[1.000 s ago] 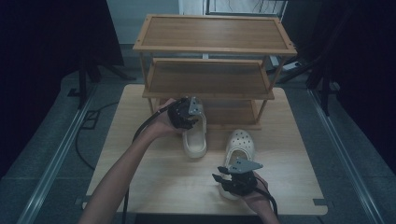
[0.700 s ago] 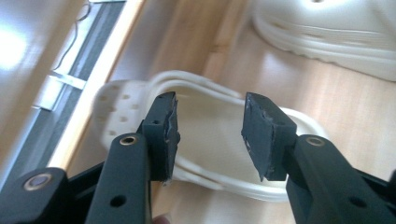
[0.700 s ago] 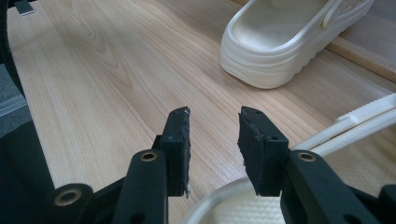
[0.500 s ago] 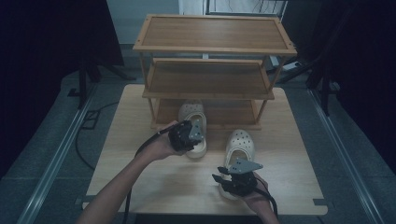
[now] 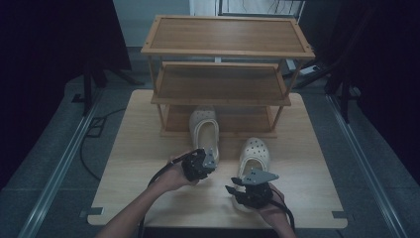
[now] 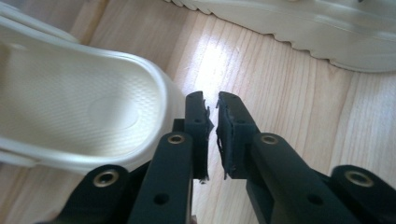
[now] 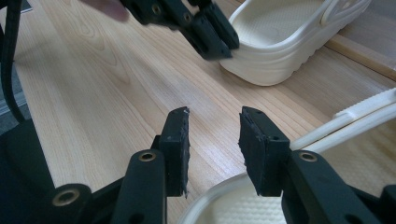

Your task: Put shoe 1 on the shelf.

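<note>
1. On the surface (image 5: 148, 148), the left clog (image 5: 203, 130) lies with its toe under the wooden rack (image 5: 223, 84); the right clog (image 5: 254, 154) lies beside it.
2. The left tool (image 6: 211, 116) has just been closing, nearly pressed together on nothing, beside the left clog's heel.
3. The right tool (image 7: 214, 128) hangs spread over the right clog's heel.

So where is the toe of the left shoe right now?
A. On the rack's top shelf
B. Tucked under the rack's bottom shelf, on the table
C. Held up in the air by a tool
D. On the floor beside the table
B: in the high view the left shoe lies on the table with its toe under the rack, and no tool holds it.
</note>
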### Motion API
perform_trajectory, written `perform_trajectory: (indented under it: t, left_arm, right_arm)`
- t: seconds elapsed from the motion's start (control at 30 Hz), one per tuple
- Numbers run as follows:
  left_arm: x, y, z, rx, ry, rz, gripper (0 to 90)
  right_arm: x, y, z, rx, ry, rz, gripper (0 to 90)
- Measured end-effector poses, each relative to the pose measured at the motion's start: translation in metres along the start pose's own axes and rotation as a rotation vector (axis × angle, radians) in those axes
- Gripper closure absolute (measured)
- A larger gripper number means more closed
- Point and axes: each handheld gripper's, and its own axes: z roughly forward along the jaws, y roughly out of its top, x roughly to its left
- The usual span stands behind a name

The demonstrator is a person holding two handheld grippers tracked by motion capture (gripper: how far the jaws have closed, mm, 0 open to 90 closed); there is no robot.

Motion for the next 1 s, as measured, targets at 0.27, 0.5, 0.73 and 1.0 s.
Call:
perform_trajectory:
  t: [0.27, 0.5, 0.73, 1.0]
  left_arm:
    - [0.004, -0.004, 0.016, 0.012, 0.028, -0.058, 90.0]
    - [0.017, -0.006, 0.017, 0.022, 0.022, -0.086, 90.0]
    - [0.034, -0.010, 0.013, 0.023, 0.065, -0.141, 90.0]
    - [0.055, -0.005, 0.016, 0.014, 0.132, -0.177, 90.0]
  right_arm:
    - [-0.001, -0.001, -0.002, -0.003, -0.003, 0.004, 62.5]
    - [-0.001, -0.001, -0.001, -0.002, -0.003, 0.004, 62.4]
    - [-0.001, -0.001, -0.001, 0.000, 0.000, 0.004, 62.5]
    - [-0.001, -0.002, 0.001, 0.005, 0.000, 0.004, 62.4]
